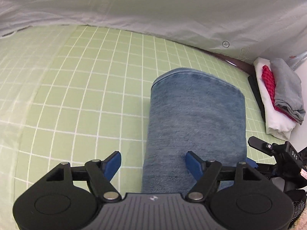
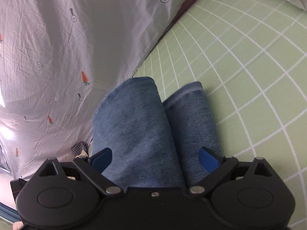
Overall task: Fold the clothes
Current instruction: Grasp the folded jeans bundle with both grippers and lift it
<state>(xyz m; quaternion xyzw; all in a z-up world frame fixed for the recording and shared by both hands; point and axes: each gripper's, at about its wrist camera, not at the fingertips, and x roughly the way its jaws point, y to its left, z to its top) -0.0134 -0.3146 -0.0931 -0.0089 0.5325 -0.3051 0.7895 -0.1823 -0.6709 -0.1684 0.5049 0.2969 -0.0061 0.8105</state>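
A blue fleecy garment (image 1: 195, 115), folded into a long strip, lies on the green checked sheet (image 1: 76, 95). My left gripper (image 1: 153, 162) hovers open over its near left edge: the right fingertip is above the cloth and the left one above bare sheet. In the right wrist view the same garment (image 2: 134, 124) shows as two side-by-side folds running away from me. My right gripper (image 2: 155, 158) straddles both folds with its jaws wide apart, and I see no squeeze on the cloth. Part of the right gripper (image 1: 268, 149) shows at the left view's right edge.
A white sheet printed with small carrots (image 1: 153, 9) (image 2: 48, 57) is bunched along the far side. A stack of folded white, red and grey clothes (image 1: 278, 95) sits at the right, by the dark bed edge (image 2: 184, 7). Bare green sheet (image 2: 249, 76) lies beside the garment.
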